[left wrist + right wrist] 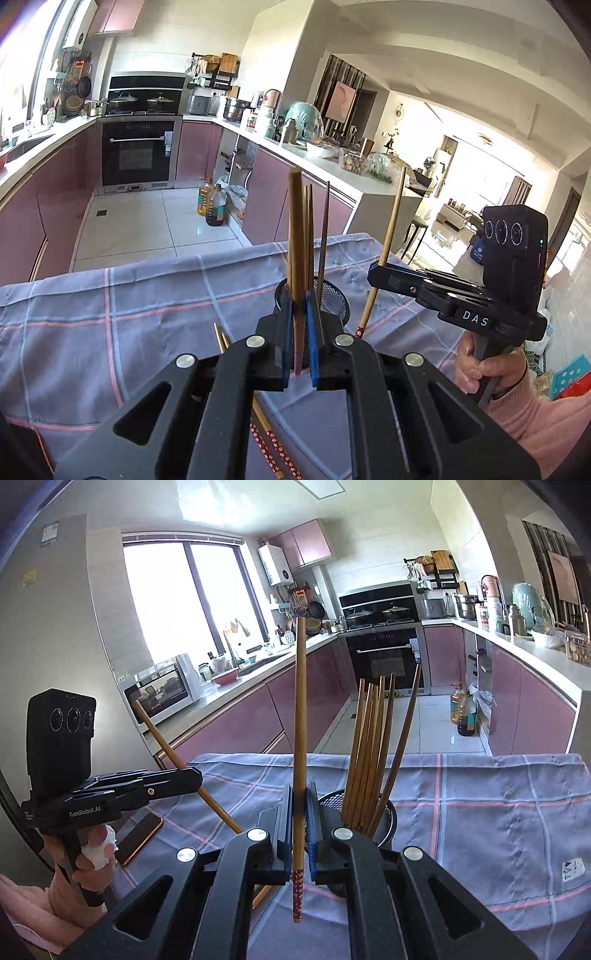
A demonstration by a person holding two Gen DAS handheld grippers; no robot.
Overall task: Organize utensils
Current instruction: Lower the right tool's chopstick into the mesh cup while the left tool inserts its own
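Two tools, each clamped on one chopstick. Left tool (298,354) pinched narrow on a wooden chopstick (296,236), held near upright, lower end between the blue pads (312,332), top well above the mesh holder (334,299). Seen from the right wrist, same left tool (192,775) at the left, its chopstick (162,734) leaning away up-left. Right tool (299,830) likewise shut narrow on a chopstick with a red patterned end (300,738), upright, red end hanging below the pads above the cloth. From the left wrist, right tool (375,275) off to the right, gripped by a hand (487,365) in a pink sleeve, chopstick (388,243) tilted slightly right.

On the near counter, under the left tool, two more red-ended chopsticks (266,439) flat on the checked grey cloth (110,314). Just behind the tools, black mesh holder (384,812) standing on the cloth with a bundle of brown chopsticks (369,746) upright inside. At the left edge, a phone (138,836) lying flat.

Farther off, oil bottles (210,203) on the kitchen floor and an oven (138,151) at the far wall.
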